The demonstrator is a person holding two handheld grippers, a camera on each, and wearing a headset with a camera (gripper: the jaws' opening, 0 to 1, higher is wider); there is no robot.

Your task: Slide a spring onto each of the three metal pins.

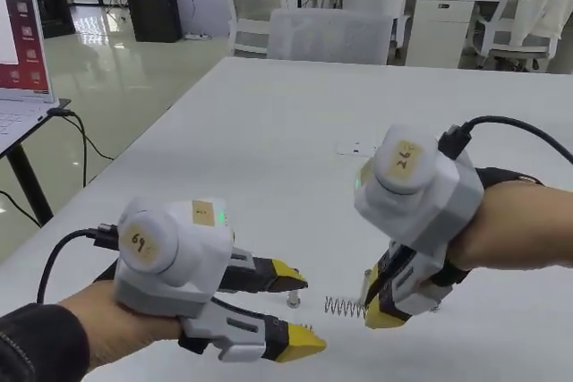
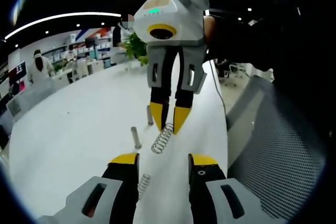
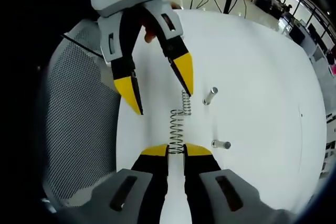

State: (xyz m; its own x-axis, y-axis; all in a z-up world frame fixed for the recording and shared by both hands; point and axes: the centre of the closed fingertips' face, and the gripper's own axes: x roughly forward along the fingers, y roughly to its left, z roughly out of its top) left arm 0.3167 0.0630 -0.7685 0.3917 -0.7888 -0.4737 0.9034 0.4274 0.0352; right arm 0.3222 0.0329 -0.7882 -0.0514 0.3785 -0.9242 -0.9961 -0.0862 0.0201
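My right gripper (image 1: 383, 310) (image 3: 177, 150) is shut on one end of a thin steel spring (image 1: 345, 307) (image 3: 177, 127), which sticks out level towards my left gripper (image 1: 296, 307) (image 2: 163, 159). The left one faces it, open and holding nothing. Two short metal pins (image 3: 210, 95) (image 3: 220, 144) stand on the white table (image 1: 269, 131) beside the held spring; the left gripper view has them as pins (image 2: 136, 137) (image 2: 149, 115). A second spring (image 3: 185, 102) (image 2: 143, 184) sits between the left jaws; whether it is on a pin I cannot tell.
Beyond the table's far edge stand a grey mesh chair (image 1: 327, 35), white desks (image 1: 448, 6) and more chairs. A laptop (image 1: 18, 33) sits on a side desk at the left, cables hanging below it. A small flat white item (image 1: 356, 148) lies mid-table.
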